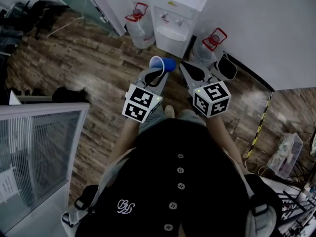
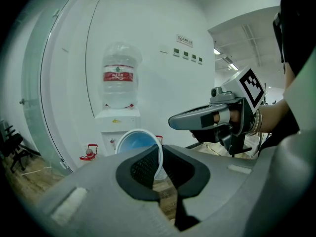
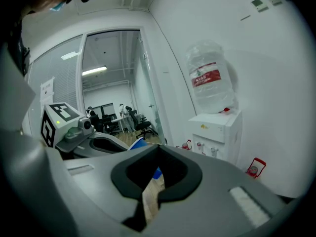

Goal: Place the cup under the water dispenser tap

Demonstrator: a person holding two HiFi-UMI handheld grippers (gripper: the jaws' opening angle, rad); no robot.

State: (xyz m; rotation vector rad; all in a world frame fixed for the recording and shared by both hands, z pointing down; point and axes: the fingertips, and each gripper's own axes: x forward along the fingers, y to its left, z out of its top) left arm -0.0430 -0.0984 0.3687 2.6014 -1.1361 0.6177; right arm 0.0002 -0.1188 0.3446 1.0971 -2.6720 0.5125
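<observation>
A blue cup (image 1: 163,64) with a white rim lies on its side in my left gripper (image 1: 158,73), which is shut on its wall. In the left gripper view the cup (image 2: 134,142) shows its blue inside, with the rim pinched between the pads of the left gripper (image 2: 159,154). The white water dispenser (image 1: 175,19) stands ahead against the wall, some way beyond the cup. Its taps (image 3: 200,146) show in the right gripper view. My right gripper (image 1: 193,72) hovers beside the left one. The right gripper (image 3: 158,151) is shut with nothing in it.
Empty water bottles with red handles stand on the wooden floor left (image 1: 139,27) and right (image 1: 210,46) of the dispenser. A black bin (image 1: 227,67) sits by the right wall. A white louvred cabinet (image 1: 39,147) is at the left, and a glass partition (image 3: 113,78) leads to an office.
</observation>
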